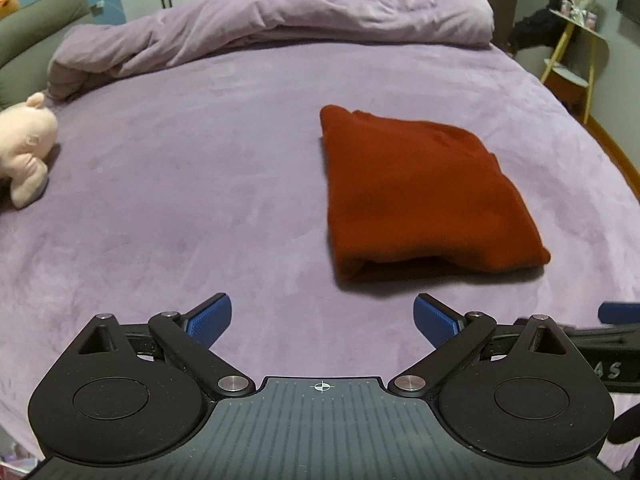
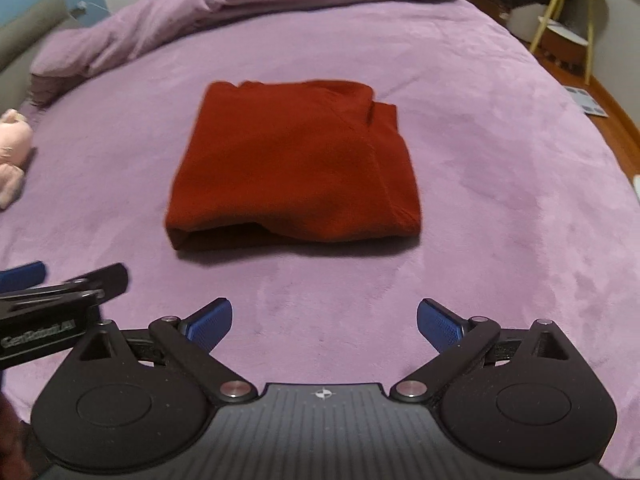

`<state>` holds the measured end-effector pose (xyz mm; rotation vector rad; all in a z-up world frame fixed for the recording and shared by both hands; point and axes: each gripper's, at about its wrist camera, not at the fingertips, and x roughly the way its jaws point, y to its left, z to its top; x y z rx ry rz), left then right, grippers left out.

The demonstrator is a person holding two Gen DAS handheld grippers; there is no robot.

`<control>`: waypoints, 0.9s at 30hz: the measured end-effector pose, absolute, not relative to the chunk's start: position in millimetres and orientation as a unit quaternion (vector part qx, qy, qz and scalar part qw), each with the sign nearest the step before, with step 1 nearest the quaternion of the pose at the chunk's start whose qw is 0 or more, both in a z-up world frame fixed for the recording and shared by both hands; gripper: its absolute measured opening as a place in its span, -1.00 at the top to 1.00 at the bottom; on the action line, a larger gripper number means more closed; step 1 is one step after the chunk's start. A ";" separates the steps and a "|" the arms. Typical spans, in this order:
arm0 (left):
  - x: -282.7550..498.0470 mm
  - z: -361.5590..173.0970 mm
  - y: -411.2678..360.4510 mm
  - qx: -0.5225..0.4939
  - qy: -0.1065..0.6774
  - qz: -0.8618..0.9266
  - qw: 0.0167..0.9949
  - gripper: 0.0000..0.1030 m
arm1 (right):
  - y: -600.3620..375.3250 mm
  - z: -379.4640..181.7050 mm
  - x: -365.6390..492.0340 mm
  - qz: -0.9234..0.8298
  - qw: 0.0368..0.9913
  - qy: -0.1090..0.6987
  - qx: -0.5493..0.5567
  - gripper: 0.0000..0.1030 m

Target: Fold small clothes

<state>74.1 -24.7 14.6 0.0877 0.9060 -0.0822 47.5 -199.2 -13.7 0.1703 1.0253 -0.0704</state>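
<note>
A folded red garment (image 2: 294, 162) lies flat on the purple bed (image 2: 500, 160), just ahead of the right gripper (image 2: 324, 320) and ahead-right of the left gripper (image 1: 322, 318). Both sets of blue fingers (image 1: 210, 318) are spread wide, holding nothing. A pink plush toy (image 1: 26, 152) rests far to their left, a rumpled duvet (image 1: 280, 20) beyond.

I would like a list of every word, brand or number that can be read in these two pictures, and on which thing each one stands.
"GenRobot.AI": blurred white lettering on the side of the left gripper, seen from the right wrist view.
"AS": the end of a cut-off word on the side of the right gripper, seen from the left wrist view.
The red folded garment and the purple bed cover show no text.
</note>
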 end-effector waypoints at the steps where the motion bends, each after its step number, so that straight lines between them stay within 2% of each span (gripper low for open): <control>1: 74.6 15.7 -23.6 0.039 0.437 -0.038 0.898 -0.95 | -198.7 -13.6 48.2 -0.035 0.866 0.493 0.079 -0.92; 27: 83.1 12.6 -24.2 0.057 0.455 -0.023 0.888 -0.95 | -194.8 -1.3 51.9 -0.054 0.869 0.489 0.050 -0.92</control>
